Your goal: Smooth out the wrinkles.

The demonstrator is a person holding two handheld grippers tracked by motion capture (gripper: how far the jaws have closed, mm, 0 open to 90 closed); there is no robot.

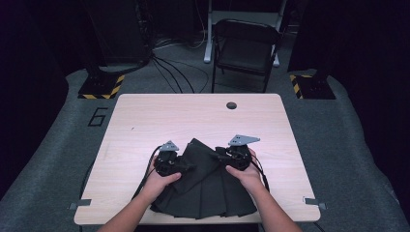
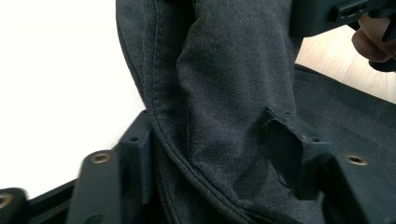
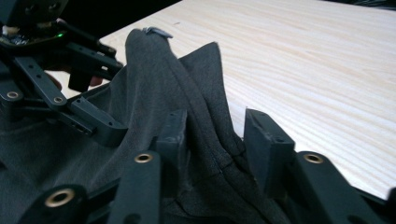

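Dark grey cloth (image 1: 205, 186) bunched on wooden table (image 1: 193, 116), left hand-held gripper (image 2: 219, 154) part-open around its seamed fold, right hand-held gripper (image 3: 217, 135) part-open astride ridge.

Two bare forearms come in from the near edge and angle inward toward each other. The left hand (image 1: 162, 178) wraps around the black two-jaw left gripper (image 1: 189, 166), which points toward the right. The right hand (image 1: 249, 175) grasps the matching black right gripper (image 1: 216, 155), which points leftward, its grey three-cornered plate tilted on top. Both pairs of jaws stand partly apart, with cloth between them, and the two gripper tips sit near each other.
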